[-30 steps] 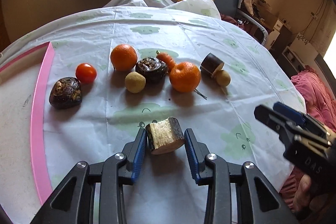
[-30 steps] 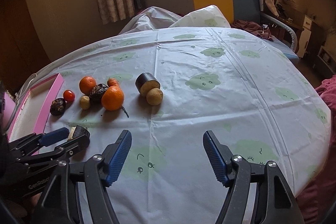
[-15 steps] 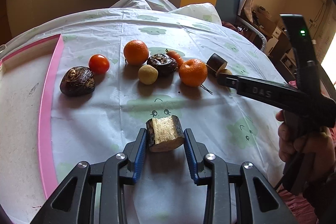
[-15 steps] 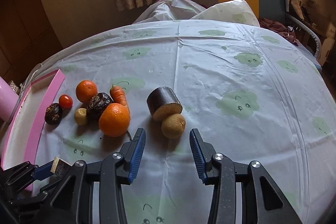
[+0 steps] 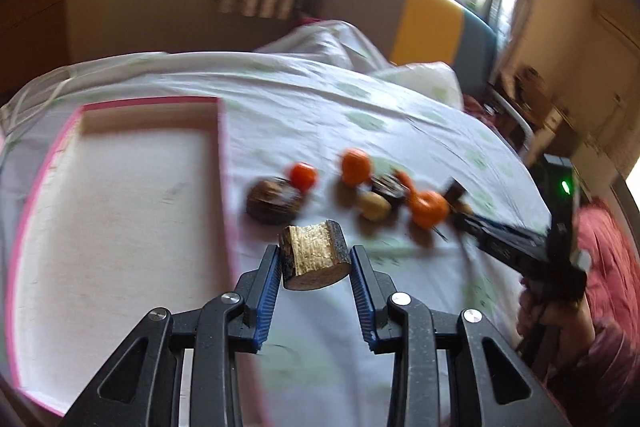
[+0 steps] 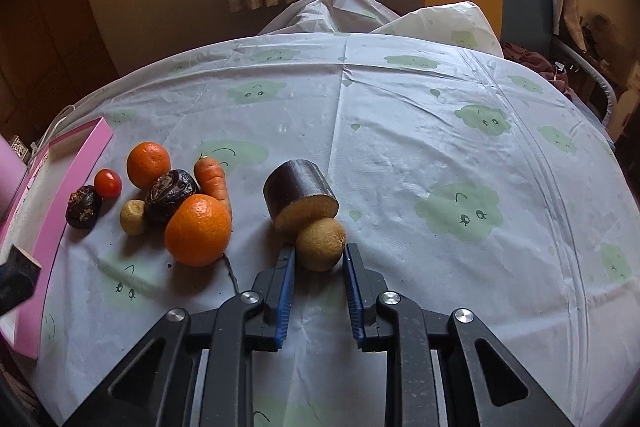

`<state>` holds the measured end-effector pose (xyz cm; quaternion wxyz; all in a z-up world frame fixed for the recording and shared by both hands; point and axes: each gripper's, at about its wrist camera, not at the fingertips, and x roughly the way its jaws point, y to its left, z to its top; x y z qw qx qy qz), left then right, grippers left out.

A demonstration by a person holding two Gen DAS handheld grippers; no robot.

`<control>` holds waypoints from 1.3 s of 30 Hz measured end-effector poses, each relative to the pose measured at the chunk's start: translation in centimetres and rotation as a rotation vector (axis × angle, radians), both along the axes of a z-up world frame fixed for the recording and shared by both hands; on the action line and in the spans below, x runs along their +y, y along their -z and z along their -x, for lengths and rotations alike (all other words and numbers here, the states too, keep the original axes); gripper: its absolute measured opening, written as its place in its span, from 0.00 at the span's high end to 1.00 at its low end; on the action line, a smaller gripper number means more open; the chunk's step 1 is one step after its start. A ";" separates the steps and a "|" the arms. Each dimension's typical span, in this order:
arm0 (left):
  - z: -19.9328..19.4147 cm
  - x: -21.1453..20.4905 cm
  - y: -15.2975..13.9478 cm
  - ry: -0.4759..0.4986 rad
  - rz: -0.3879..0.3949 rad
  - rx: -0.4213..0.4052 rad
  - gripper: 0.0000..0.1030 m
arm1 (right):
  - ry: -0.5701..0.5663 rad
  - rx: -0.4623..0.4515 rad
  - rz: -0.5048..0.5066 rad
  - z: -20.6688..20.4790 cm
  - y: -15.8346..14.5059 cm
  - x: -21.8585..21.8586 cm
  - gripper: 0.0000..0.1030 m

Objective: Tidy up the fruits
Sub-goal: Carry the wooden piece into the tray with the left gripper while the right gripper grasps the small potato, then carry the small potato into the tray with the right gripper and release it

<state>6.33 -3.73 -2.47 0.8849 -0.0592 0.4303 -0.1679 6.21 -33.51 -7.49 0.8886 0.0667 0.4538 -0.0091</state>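
Between the blue-padded fingers of the left gripper [image 5: 313,264] sat a short cut log-like chunk with dark bark and a pale, streaked cut face [image 5: 314,259], pinched from both sides and lifted clear of the counter [image 6: 400,155], which wore a pale plastic cloth printed with green clouds. Just to its left lay the shallow pink-rimmed tray with a whitish floor [image 5: 222,163]; the left view was blurred.

Near the front of the counter, the right gripper [image 6: 318,255] had closed its jaws on a small brown fuzzy kiwi [image 6: 321,243], both blue pads pressing its sides while it rested on the cloth. Touching the kiwi from behind was a cut stub of dark purple eggplant with a tan cut face [image 6: 300,198].

Further left lay a loose cluster: a large orange [image 6: 198,229], a smaller orange [image 6: 148,164], an orange carrot [image 6: 213,179], a wrinkled dark brown fruit [image 6: 169,194], a small yellowish round fruit [image 6: 133,216], a red cherry tomato [image 6: 107,183] and a second dark wrinkled fruit [image 6: 83,212] just beside the tray's pink wall.
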 end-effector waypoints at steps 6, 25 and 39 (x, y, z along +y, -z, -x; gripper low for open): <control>-4.1 6.0 1.6 -0.244 -0.102 0.055 0.66 | 0.003 0.007 0.028 -0.2 -0.1 0.4 0.77; -0.7 7.3 1.2 -0.304 -0.127 0.059 0.51 | -0.033 0.011 -0.012 2.9 -0.8 1.4 0.77; 1.9 7.8 0.9 -0.290 -0.123 0.041 0.51 | -0.207 -0.026 -0.139 4.9 -3.0 7.9 0.77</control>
